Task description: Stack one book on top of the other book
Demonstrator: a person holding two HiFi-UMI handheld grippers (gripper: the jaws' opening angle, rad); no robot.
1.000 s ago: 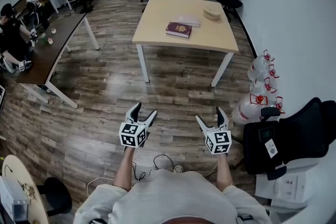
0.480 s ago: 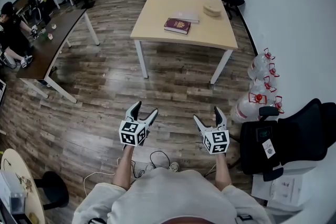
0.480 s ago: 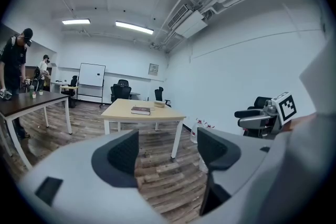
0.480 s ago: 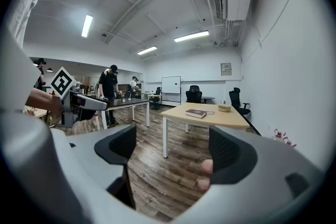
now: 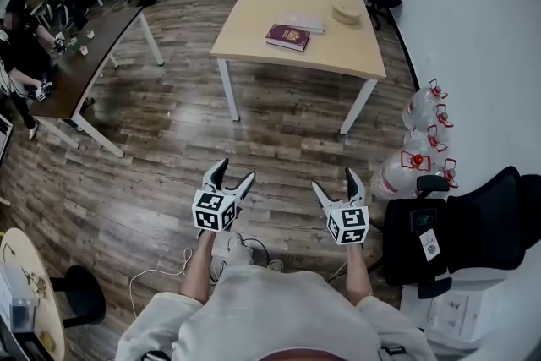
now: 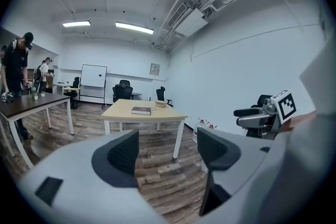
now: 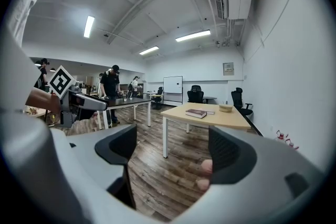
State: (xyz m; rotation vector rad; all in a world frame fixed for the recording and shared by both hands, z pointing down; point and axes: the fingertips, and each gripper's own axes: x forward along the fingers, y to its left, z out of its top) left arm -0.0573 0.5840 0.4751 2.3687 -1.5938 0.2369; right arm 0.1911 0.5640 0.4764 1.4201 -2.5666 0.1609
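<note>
Fingertips [image 7: 206, 166] only in right gripper view

We're wearing a light grey short-sleeved shirt [image 5: 270, 313]. Ahead of the shirt are the left gripper [image 5: 234, 174] and right gripper [image 5: 335, 182], both with pale grey rounded shells and grey-and-black fingers. Each carries a white cube with black square markers: left cube [image 5: 213, 211], right cube [image 5: 347, 225]. The inner pads [image 6: 123, 153] are dark and finely ribbed.
</note>
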